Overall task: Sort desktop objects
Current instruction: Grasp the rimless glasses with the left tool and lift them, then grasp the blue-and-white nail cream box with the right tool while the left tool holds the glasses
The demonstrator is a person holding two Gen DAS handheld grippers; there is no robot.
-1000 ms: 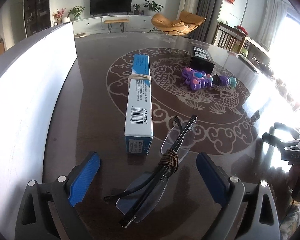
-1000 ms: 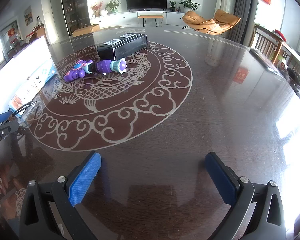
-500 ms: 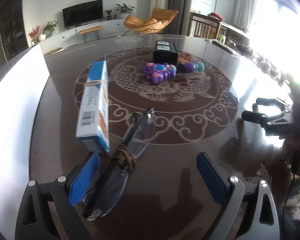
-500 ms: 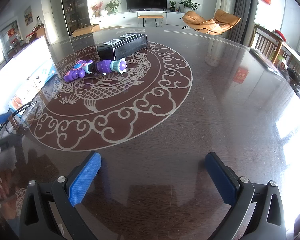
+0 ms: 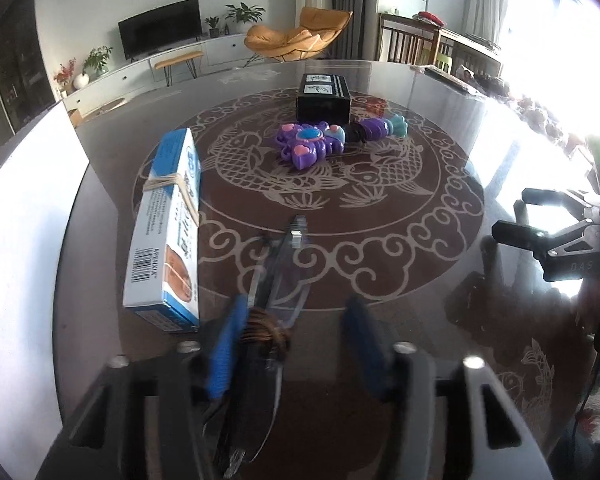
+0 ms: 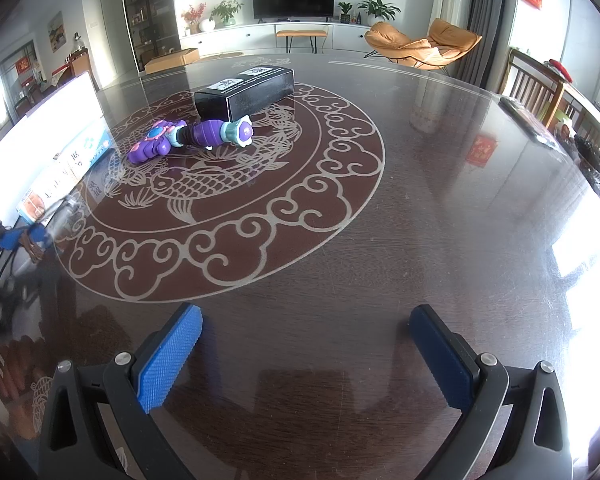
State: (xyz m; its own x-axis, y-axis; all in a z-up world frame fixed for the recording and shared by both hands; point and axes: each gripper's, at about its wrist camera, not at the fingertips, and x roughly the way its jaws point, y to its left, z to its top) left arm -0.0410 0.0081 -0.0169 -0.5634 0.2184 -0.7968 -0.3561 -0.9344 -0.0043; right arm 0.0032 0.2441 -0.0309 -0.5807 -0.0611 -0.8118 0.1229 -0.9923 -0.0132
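My left tongs (image 5: 296, 344) just closing around glasses (image 5: 276, 280) (blurred; pads not yet clamped). Glasses on desk (image 5: 420, 280) beside blue box (image 5: 168, 232). My right tongs (image 6: 306, 356) apart, empty.

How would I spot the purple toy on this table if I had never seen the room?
Find the big round fish-and-cloud pattern inlaid in the dark table. Near its far side lies a black box, and the purple toy lies just in front of it. It is the only purple thing there, wand-shaped with teal and pink trim, while its neighbours are plain boxes.
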